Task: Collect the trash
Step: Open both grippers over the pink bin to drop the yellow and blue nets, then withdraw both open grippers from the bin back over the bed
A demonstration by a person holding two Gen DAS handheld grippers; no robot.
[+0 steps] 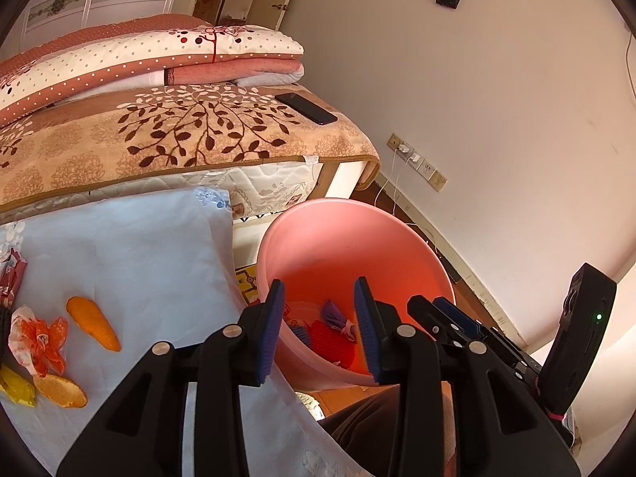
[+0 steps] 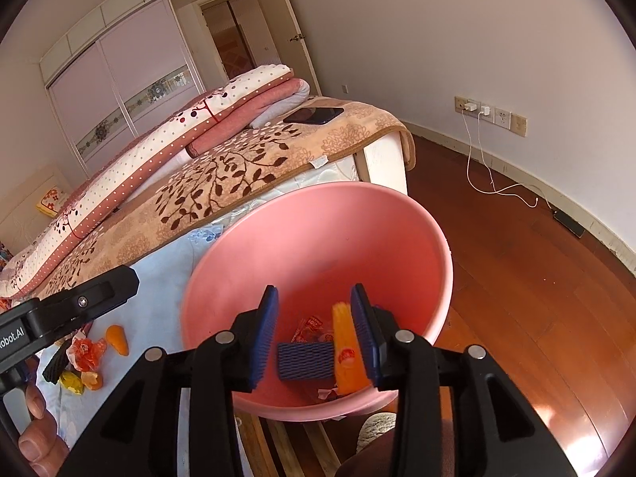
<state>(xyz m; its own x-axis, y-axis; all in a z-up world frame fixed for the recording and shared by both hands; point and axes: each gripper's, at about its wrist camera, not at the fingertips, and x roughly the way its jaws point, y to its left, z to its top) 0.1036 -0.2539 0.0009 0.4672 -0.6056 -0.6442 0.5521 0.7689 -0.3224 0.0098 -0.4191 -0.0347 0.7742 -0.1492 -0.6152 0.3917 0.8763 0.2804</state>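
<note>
A pink bin (image 1: 318,238) stands beside a table with a pale blue cloth (image 1: 131,262). Wrappers and a purple scrap (image 1: 334,314) lie in its bottom. My left gripper (image 1: 320,330) is open and empty over the bin's near rim. My right gripper (image 2: 314,334) is open over the bin (image 2: 318,238); an orange wrapper (image 2: 346,351) lies against its right finger, with a blue foam piece (image 2: 304,361) below. On the cloth lie orange peels (image 1: 93,324), a crumpled orange-white wrapper (image 1: 37,340) and a yellow scrap (image 1: 16,389).
A bed with a leaf-patterned blanket (image 1: 179,131), folded quilts and a black phone (image 1: 306,108) stands behind the table. Wood floor (image 2: 536,278) lies to the right, with wall sockets (image 2: 491,113) and a white cable. The person's hand (image 2: 39,429) holds the left gripper.
</note>
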